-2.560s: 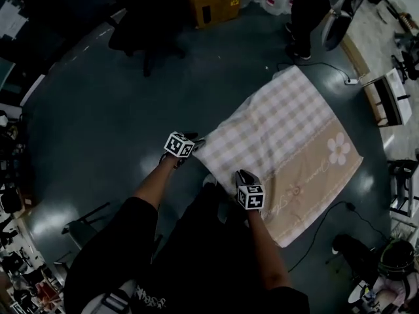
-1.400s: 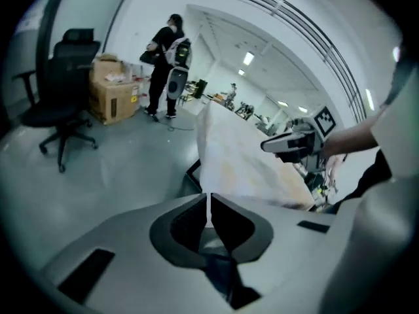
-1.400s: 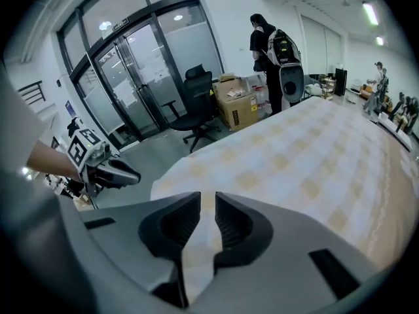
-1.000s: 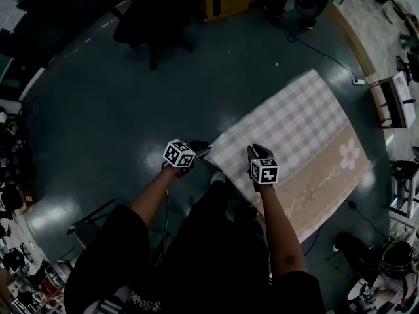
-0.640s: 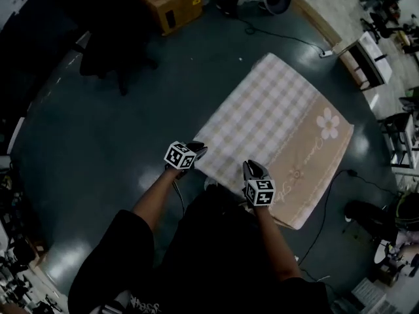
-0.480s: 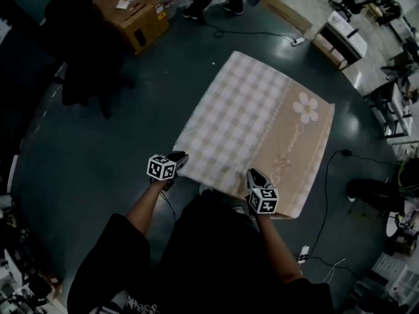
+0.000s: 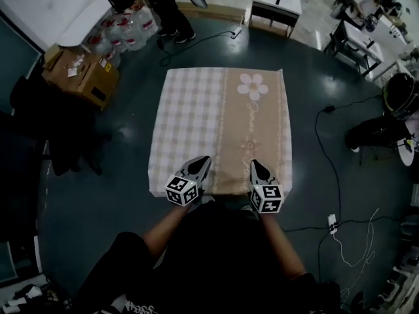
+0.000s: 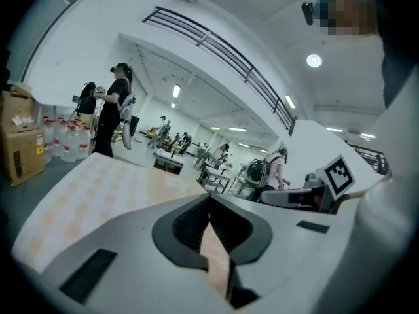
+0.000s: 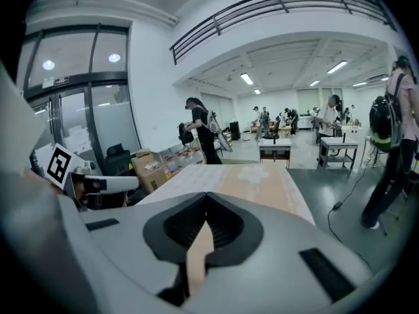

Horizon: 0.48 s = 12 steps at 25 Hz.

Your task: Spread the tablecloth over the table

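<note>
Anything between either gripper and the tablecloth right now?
Nothing visible. The left gripper and right gripper are each shut on the near edge of the tablecloth, cloth pinched between the jaws.

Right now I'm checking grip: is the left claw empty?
No, the left claw has just closed on a fold of the cloth.

Bare floor (image 7: 124,169) lay open along both long sides of the tablecloth (image 7: 219,129). A cardboard box (image 7: 82,77) and dark chair (image 7: 62,136) stood off left, well apart. A person (image 7: 160,5) and white table (image 7: 275,8) stood beyond the far edge, and cables (image 7: 329,109) trailed right.
</note>
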Each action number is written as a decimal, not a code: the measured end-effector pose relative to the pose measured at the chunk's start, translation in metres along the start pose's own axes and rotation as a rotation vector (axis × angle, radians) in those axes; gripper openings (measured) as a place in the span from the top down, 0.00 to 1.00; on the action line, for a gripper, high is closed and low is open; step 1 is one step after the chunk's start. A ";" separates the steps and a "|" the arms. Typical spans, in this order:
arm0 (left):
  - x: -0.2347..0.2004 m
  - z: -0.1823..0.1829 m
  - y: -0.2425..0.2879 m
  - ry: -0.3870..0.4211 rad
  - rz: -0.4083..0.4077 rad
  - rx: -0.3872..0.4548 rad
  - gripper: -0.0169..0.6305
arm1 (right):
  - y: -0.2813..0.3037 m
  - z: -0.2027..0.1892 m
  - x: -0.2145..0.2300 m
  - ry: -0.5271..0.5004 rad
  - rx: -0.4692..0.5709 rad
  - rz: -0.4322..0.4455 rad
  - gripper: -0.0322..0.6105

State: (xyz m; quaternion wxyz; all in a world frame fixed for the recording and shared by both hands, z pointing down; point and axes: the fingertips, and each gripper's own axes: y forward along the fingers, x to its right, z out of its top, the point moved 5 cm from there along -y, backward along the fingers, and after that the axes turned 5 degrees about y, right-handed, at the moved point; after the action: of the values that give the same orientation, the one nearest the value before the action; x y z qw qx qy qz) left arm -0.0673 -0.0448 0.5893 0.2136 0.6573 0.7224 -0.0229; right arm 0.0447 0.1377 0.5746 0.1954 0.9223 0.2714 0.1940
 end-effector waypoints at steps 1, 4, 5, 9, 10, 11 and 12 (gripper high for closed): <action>0.015 0.012 0.008 0.015 -0.012 0.020 0.95 | -0.008 0.008 0.002 0.008 0.025 -0.003 0.92; 0.050 0.041 0.028 0.062 -0.021 0.052 0.95 | -0.026 0.028 0.003 0.014 0.093 -0.001 0.92; 0.060 0.047 0.033 0.079 -0.024 0.060 0.95 | -0.031 0.032 0.002 0.009 0.109 0.001 0.92; 0.096 0.064 0.045 0.165 -0.034 0.091 0.95 | -0.043 0.044 -0.001 -0.044 0.156 0.021 0.92; 0.103 0.066 0.048 0.185 -0.038 0.095 0.95 | -0.045 0.046 -0.001 -0.055 0.168 0.026 0.92; 0.110 0.067 0.051 0.200 -0.045 0.099 0.95 | -0.047 0.048 0.000 -0.061 0.178 0.033 0.92; 0.116 0.067 0.054 0.208 -0.050 0.101 0.95 | -0.048 0.049 0.002 -0.062 0.181 0.037 0.92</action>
State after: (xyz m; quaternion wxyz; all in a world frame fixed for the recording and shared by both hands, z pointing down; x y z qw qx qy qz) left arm -0.0020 0.0502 0.5025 0.1033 0.6477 0.7548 0.0037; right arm 0.0487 0.1640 0.5109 0.1159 0.9465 0.2647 0.1434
